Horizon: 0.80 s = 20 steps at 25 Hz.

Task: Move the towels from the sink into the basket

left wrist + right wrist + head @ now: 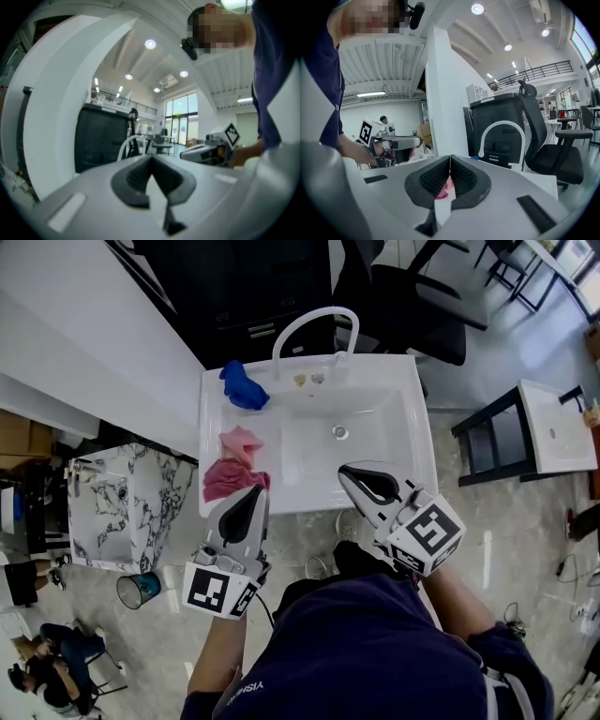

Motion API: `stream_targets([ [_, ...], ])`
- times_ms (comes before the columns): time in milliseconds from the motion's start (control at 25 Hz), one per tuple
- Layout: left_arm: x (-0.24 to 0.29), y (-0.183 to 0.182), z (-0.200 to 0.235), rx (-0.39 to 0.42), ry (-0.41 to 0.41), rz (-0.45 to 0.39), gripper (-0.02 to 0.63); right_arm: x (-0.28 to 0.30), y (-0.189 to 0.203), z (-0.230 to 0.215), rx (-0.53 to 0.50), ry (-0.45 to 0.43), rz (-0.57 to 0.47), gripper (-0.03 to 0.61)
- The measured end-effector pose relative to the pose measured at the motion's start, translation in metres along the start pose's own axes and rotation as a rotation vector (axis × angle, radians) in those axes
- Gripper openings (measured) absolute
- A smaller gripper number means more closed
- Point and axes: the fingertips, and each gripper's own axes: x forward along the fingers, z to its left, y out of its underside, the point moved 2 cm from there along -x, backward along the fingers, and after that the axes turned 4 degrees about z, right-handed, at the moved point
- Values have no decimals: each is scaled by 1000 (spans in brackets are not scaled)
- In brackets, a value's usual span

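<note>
Head view: pink towels (234,463) just beside left tongs (255,493), on sink (412,418) ledge.

Dark pink towel (217,480) half-covered by the left gripper (257,491), just a pink sliver (445,188) peeking under the right gripper (450,161), two tiny bits (308,379) by the faucet (316,310) too small to name, office chair (412,306) clipped up top
</note>
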Motion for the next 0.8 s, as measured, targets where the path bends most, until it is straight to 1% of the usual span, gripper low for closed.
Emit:
stream_targets([
  [360,67,-9,0,7,-65,19,3,15,1,-55,10,-105,14,9],
  [520,89,-9,0,-2,-84,24,3,21,-5,-76,10,-115,31,8],
  [640,102,-9,-3,-4,-87,28,3,20,0,-87,3,-142,20,8],
  [800,112,-8,-4,-9,-91,34,3,21,1,-100,17,-142,23,8],
])
